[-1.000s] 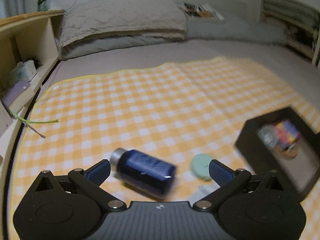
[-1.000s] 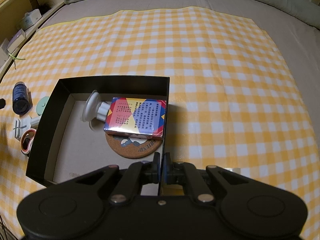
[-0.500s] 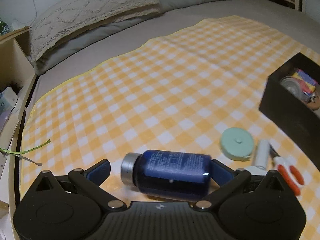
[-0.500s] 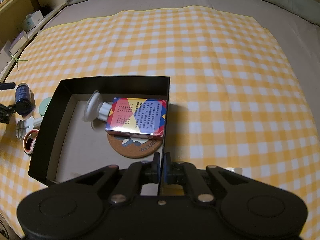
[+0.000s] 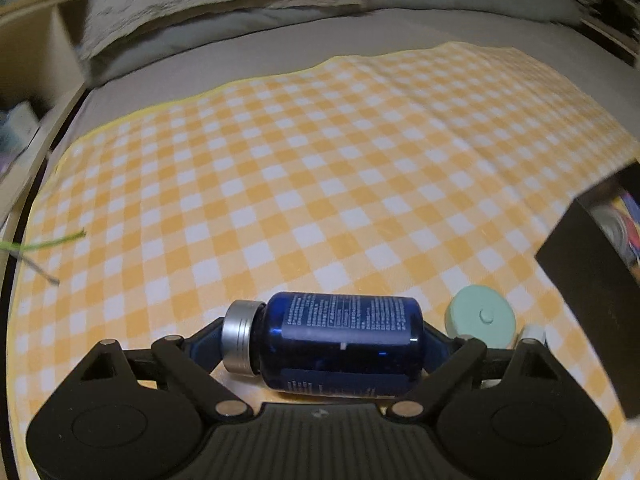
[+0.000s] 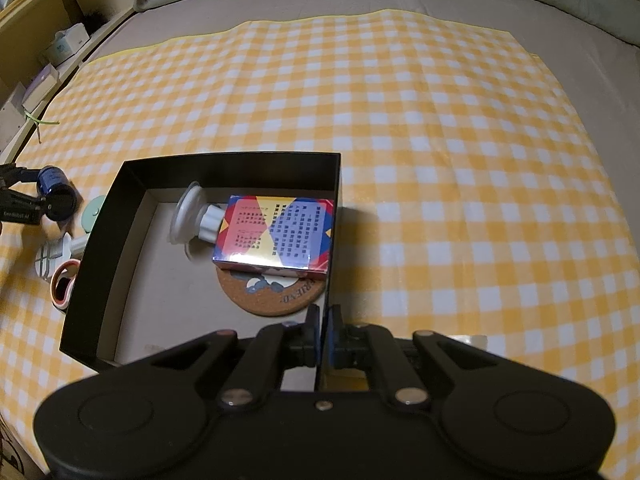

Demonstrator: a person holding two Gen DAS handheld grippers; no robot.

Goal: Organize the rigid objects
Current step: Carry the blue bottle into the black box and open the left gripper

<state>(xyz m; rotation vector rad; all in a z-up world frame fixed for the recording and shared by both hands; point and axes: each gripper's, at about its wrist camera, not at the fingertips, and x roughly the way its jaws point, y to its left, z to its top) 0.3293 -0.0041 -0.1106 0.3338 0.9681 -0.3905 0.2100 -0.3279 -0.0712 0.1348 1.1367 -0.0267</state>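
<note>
My left gripper [image 5: 324, 340] is shut on a dark blue bottle [image 5: 340, 346] with a silver cap, held sideways end to end just above the checked cloth. It also shows in the right wrist view [image 6: 56, 194], left of the black box [image 6: 100, 256]. My right gripper [image 6: 323, 326] is shut on the box's right wall near its front corner. Inside the box lie a colourful card box [image 6: 276, 234], a cork coaster [image 6: 272, 294] and a white suction-cup piece [image 6: 192, 216].
A mint round case [image 5: 480, 316] lies just right of the bottle, with a white part [image 6: 56, 254] and a red-rimmed item [image 6: 62, 286] beside the box's left wall. The yellow checked cloth [image 6: 440, 120] covers a bed. Pillows at the back, wooden shelves on the left.
My left gripper has closed on the blue bottle, which now sits square between the fingers and a little off the cloth. The right gripper keeps its hold on the box wall.
</note>
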